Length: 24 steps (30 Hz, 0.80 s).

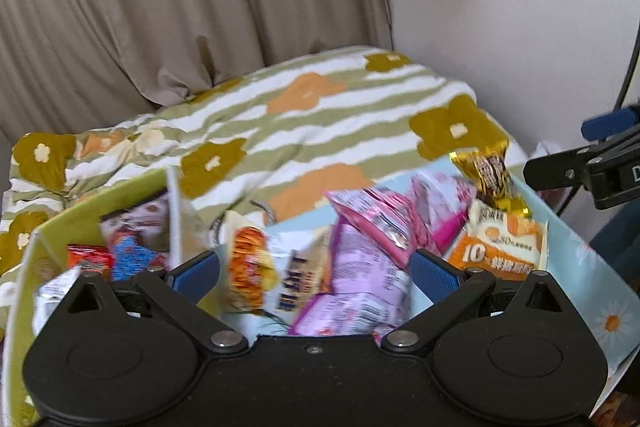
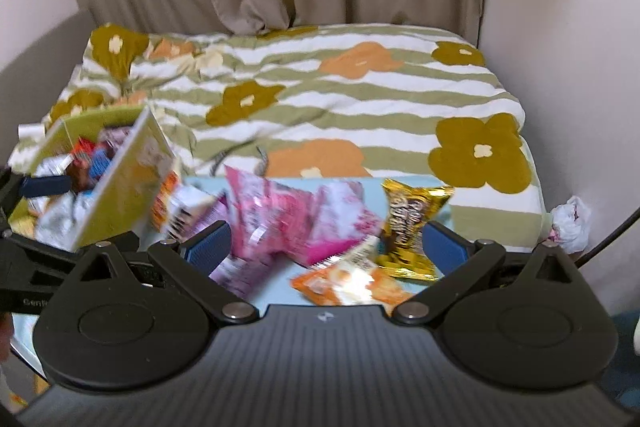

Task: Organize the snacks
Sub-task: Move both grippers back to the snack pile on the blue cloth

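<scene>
Green box (image 2: 120, 195) at 9 o'clock holding red and blue packets, blue box (image 1: 576, 239) holding pink packs (image 2: 288, 219), gold packet (image 2: 412, 227) upright, long axis 12-to-6, left gripper (image 1: 316, 271) and right gripper (image 2: 324, 247) jaws wide, empty.

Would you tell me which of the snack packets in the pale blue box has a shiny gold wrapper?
The gold packet standing at the box's right end, beside the orange packet; the others are pink, lilac or white.
</scene>
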Motion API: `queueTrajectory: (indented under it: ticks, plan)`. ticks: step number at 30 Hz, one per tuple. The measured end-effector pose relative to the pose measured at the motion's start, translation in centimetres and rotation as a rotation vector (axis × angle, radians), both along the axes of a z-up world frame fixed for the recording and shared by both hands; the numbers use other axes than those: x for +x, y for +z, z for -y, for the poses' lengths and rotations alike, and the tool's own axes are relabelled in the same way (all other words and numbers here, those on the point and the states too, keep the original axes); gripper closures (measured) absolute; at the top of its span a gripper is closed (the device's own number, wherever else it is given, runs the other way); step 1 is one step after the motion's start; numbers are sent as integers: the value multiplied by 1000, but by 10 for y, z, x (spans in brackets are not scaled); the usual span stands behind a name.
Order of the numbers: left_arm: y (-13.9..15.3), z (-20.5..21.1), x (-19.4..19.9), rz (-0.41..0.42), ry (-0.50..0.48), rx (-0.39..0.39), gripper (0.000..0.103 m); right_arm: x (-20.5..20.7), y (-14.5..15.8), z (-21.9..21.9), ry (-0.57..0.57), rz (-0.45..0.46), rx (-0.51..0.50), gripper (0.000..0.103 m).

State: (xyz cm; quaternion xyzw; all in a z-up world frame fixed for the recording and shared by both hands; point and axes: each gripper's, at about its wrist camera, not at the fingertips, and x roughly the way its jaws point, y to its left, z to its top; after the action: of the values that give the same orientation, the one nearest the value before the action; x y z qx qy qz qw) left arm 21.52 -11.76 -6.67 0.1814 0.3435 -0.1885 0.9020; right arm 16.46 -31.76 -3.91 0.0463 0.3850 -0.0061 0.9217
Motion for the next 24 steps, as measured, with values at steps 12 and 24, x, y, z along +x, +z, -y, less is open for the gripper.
queueTrajectory:
  ticks: [12,24]
  plan:
    - [-72,43,23,-71,-8,166,0,24,-72,27,182,-76,-44,0]
    - [-108,59,33,-90,-31,272,10,41,-111,25,266,-133,-85,0]
